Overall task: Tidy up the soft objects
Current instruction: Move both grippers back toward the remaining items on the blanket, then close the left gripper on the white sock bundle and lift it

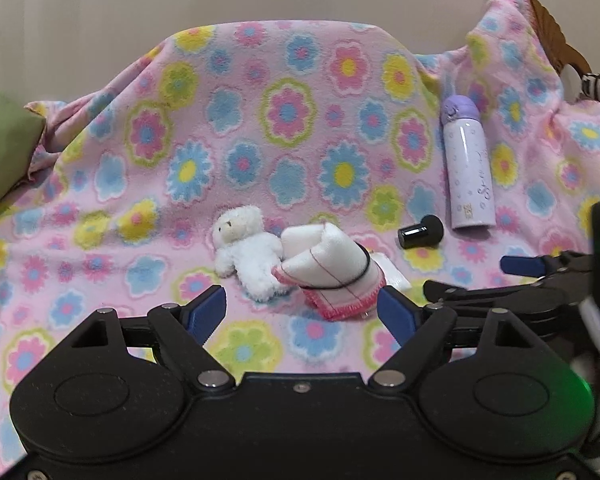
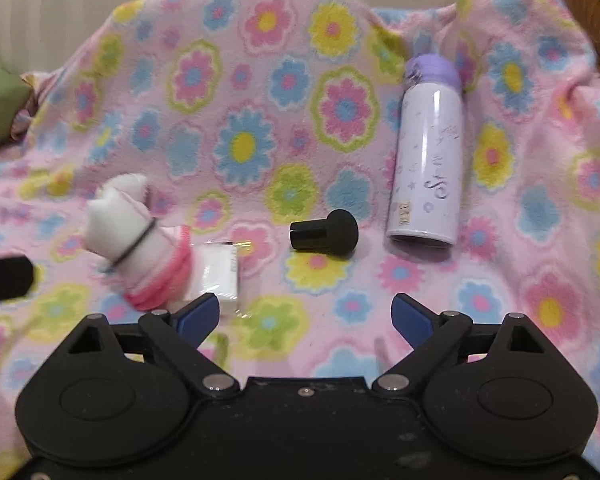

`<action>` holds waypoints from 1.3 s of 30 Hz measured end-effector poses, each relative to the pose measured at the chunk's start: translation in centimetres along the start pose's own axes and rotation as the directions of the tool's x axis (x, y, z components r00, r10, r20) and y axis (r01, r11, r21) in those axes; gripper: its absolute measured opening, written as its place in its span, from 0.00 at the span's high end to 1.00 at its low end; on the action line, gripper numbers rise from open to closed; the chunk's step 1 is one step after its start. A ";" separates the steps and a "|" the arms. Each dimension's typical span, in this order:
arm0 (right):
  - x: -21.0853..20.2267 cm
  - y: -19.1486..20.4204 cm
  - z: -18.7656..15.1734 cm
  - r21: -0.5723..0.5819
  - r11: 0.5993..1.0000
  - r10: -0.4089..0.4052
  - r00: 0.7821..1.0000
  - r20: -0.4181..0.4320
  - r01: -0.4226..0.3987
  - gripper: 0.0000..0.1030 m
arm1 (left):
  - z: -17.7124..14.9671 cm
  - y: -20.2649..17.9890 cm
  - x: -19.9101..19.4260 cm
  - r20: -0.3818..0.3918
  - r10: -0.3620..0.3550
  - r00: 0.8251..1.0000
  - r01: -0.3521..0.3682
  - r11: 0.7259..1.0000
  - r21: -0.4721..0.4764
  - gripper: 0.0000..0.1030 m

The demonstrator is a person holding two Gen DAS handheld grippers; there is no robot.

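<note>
A small white plush bear (image 1: pixel 246 254) lies on the flowered pink blanket (image 1: pixel 260 120). Touching its right side is a rolled white cloth with pink edging (image 1: pixel 328 270), bound by a black band; it also shows in the right wrist view (image 2: pixel 140 240). A small white tissue packet (image 2: pixel 216 276) lies against the roll. My left gripper (image 1: pixel 302 312) is open and empty, just in front of the roll. My right gripper (image 2: pixel 304 314) is open and empty, in front of a black knob (image 2: pixel 324 234); it shows at the right edge of the left wrist view (image 1: pixel 524 266).
A lilac bottle with a purple cap (image 2: pixel 428 152) lies on the blanket to the right of the black knob (image 1: pixel 420 232). A green cushion (image 1: pixel 4 152) sits at the far left. A wooden chair back (image 1: pixel 552 32) shows at the top right.
</note>
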State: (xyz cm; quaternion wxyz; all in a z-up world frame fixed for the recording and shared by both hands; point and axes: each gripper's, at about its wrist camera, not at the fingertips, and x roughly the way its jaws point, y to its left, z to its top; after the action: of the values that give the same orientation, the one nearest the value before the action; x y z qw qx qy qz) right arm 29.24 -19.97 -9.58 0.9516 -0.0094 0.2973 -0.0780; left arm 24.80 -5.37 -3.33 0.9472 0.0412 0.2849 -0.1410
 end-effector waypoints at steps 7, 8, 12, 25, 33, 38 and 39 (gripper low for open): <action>4.4 -0.5 0.3 0.039 0.998 0.045 0.995 -0.088 -0.041 0.09 | 2.2 -0.1 1.1 0.016 0.007 1.000 -0.008 0.999 0.032 0.20; 4.9 -0.4 0.3 0.035 0.998 0.048 0.993 -0.108 -0.045 0.08 | 2.5 -0.3 1.4 0.018 0.010 1.000 -0.011 0.999 0.041 0.20; 5.5 0.5 0.2 -0.006 0.999 0.036 0.991 -0.127 -0.037 0.01 | 3.7 -1.5 3.6 0.025 0.034 0.999 -0.036 0.996 0.076 0.19; 5.6 -0.1 0.0 0.027 0.998 0.055 0.992 -0.117 -0.052 0.00 | 2.0 0.8 3.8 -0.037 0.107 0.994 -0.107 0.994 -0.004 0.19; 5.4 -0.3 0.0 0.040 0.998 0.058 0.992 -0.109 -0.054 0.01 | 0.8 0.7 2.8 -0.053 0.095 0.994 -0.096 0.995 -0.019 0.16; 5.3 -0.3 -0.1 0.047 0.998 0.057 0.993 -0.105 -0.052 0.01 | -0.4 0.1 3.9 -0.096 0.098 0.991 -0.100 0.995 -0.018 0.16; 5.3 -0.3 -0.1 0.047 0.998 0.057 0.993 -0.105 -0.052 0.01 | -0.6 0.1 4.3 -0.107 0.101 0.989 -0.105 0.994 -0.027 0.16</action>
State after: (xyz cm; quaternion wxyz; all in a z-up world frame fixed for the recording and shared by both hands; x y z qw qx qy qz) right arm 33.46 -21.11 -12.62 0.9361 0.0239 0.3459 -0.0588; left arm 27.94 -6.20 -6.15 0.9374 0.0480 0.3344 -0.0849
